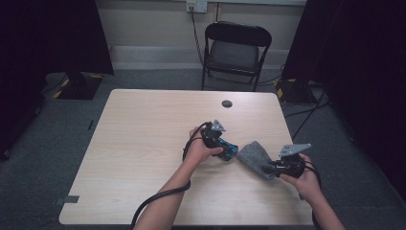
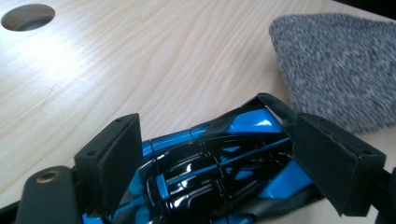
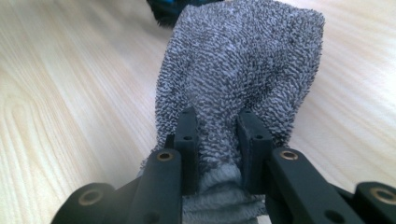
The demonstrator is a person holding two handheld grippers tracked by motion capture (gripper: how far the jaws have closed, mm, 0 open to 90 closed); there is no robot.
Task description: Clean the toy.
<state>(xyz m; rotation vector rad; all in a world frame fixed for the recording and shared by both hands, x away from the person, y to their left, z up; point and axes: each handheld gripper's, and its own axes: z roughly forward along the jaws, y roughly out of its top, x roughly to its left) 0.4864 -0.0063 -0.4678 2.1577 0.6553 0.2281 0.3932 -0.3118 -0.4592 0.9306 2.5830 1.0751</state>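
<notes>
A shiny blue and black packet (image 1: 230,150) lies near the middle of the table, and my left gripper (image 1: 224,146) comes over it from the left. In the left gripper view the packet (image 2: 210,172) bulges between the two pads of the left gripper (image 2: 219,154), which touch it on both sides. Just right of it lies a grey terry cloth (image 1: 253,155). My right gripper (image 1: 275,166) holds the cloth's near end. Seen from the right gripper view, the right gripper (image 3: 215,135) pinches a fold of the cloth (image 3: 243,56), and the packet's edge (image 3: 173,7) peeks out beyond.
The pale wooden table (image 1: 143,143) has a round cable hole (image 1: 227,103) near its far edge, also visible as the hole (image 2: 28,16) in the left gripper view. A black folding chair (image 1: 237,48) stands behind the table. Cables trail off the near edge.
</notes>
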